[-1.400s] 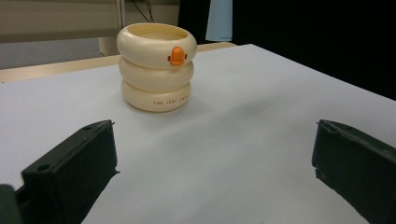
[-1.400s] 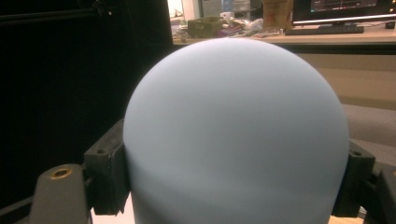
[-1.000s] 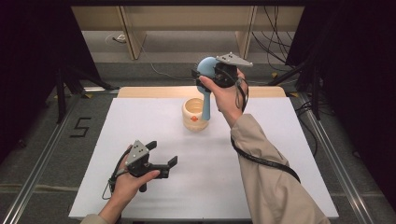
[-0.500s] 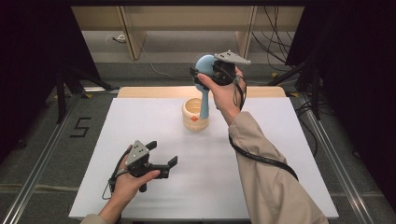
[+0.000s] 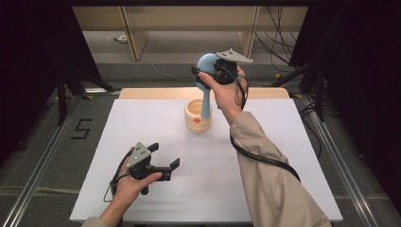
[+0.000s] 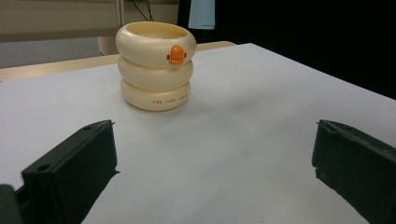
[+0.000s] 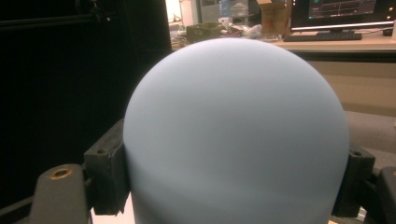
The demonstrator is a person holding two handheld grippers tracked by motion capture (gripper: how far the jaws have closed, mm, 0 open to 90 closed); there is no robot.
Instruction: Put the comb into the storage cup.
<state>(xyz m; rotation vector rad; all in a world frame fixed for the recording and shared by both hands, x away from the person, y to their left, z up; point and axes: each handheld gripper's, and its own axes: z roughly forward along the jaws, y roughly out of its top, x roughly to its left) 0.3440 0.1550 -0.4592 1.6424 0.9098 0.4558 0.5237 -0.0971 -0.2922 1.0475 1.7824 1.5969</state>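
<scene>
A cream holder (image 5: 197, 116) made of three stacked rings, with an orange mark on its front, stands at the table's far middle. It also appears upright in the left gripper view (image 6: 156, 65). My right gripper (image 5: 202, 74) is held high and shut on the round head of a light blue brush (image 5: 206, 60). The brush's handle (image 5: 206, 101) points down, and its end (image 6: 201, 14) hangs just behind the holder's rim, outside it. The blue head (image 7: 236, 135) sits between my right gripper's jaws (image 7: 236, 163). My left gripper (image 5: 165, 155) (image 6: 210, 154) rests open near the front left.
The white table top (image 5: 283, 156) has a wooden strip (image 5: 156, 93) along its far edge. Beyond that are the floor, wooden furniture legs (image 5: 135, 33) and cables (image 5: 283, 56). Dark curtains flank both sides.
The right gripper has drifted very slightly upward with the brush. The left gripper has stayed in place.
</scene>
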